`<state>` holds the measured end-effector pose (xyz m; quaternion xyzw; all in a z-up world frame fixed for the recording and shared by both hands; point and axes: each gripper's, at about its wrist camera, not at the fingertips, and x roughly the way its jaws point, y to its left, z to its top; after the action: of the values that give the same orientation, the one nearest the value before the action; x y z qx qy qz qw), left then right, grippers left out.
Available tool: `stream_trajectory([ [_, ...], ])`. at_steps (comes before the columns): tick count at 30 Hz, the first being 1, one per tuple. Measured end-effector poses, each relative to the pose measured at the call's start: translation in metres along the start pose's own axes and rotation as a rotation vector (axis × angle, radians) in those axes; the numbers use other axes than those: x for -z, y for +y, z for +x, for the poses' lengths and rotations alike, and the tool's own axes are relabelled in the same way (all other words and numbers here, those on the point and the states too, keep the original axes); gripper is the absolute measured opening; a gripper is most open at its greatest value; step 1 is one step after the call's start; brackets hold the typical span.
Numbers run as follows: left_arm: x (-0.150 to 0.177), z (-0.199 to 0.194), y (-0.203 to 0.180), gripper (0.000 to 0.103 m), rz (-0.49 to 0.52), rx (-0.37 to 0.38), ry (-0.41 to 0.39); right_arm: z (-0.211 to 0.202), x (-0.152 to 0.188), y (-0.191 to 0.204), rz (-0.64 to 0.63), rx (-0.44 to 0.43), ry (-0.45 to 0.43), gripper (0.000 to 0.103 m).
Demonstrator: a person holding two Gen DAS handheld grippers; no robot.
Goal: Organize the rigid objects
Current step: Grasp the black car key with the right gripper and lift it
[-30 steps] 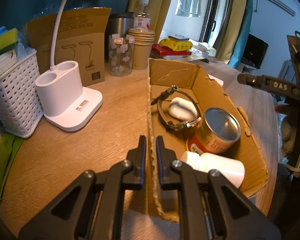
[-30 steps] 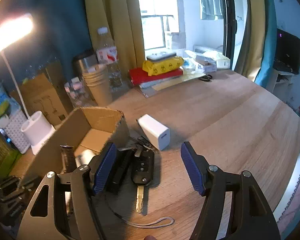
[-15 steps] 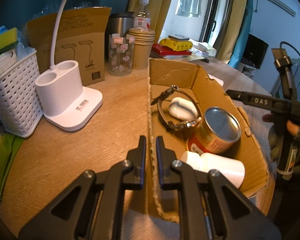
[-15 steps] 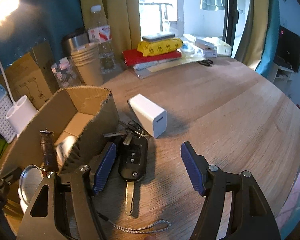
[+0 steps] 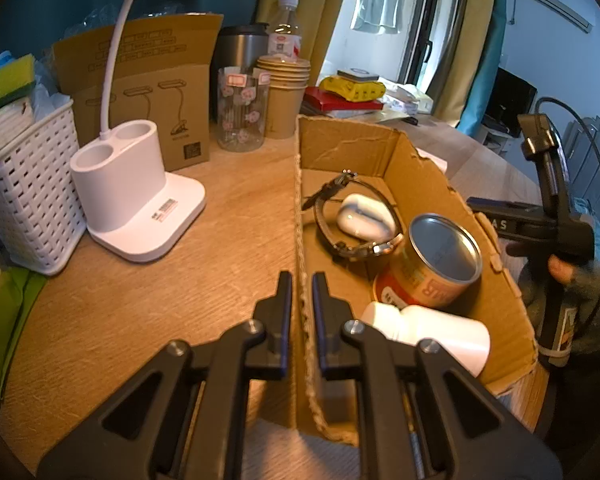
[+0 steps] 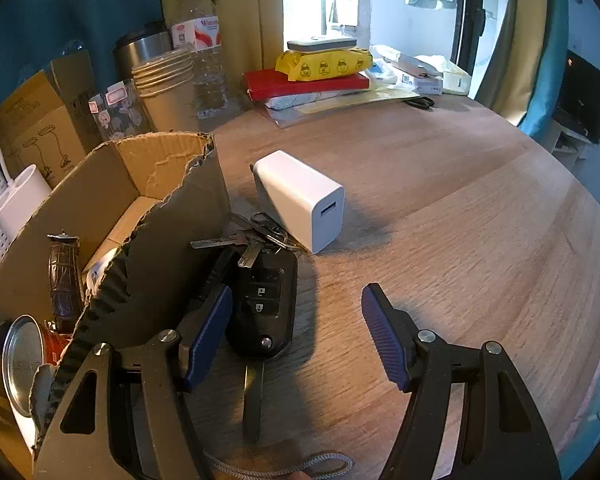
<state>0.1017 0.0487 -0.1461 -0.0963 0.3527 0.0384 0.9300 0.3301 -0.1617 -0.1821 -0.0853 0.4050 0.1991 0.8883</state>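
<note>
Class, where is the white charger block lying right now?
In the right wrist view, the white charger block lies on the wooden table, just right of the cardboard box and beyond the car key.

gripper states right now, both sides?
Left gripper: shut on the side wall of the torn brown cardboard box.
Right gripper: open, holding nothing; low over the black flip car key on the wooden table.

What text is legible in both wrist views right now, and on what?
"AS": right gripper, on its black body; first letters hidden by the box wall.
"R": orange can, the rest unreadable.
Water bottle label: red script, too blurred.
Lamp base sticker: too small.
Lamp carton: print too small.
</note>
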Motion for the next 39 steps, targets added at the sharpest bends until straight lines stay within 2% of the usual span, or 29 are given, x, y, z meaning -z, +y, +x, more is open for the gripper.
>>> stream_trajectory([
  [14,0.0,0.0,0.0,0.012,0.0,0.0,0.0,0.012,0.0,0.005,-0.016,0.019,0.042,0.07],
  [19,0.0,0.0,-0.001,0.012,0.001,0.0,0.001,0.014,0.0,0.007,-0.024,0.019,0.049,0.057],
  [21,0.0,0.001,0.0,0.012,-0.001,-0.001,0.005,0.015,-0.001,0.008,-0.028,0.027,0.045,0.039],
  [27,0.0,0.006,0.004,0.012,-0.012,-0.005,0.021,0.015,-0.002,0.005,-0.004,0.014,0.038,0.038],
  [30,-0.004,0.007,0.0,0.008,0.012,-0.008,-0.001,0.014,-0.003,0.003,0.008,0.0,0.032,0.038],
  [39,-0.008,0.012,-0.001,0.007,0.018,-0.017,0.01,-0.001,-0.009,0.001,0.039,-0.032,-0.028,0.038],
])
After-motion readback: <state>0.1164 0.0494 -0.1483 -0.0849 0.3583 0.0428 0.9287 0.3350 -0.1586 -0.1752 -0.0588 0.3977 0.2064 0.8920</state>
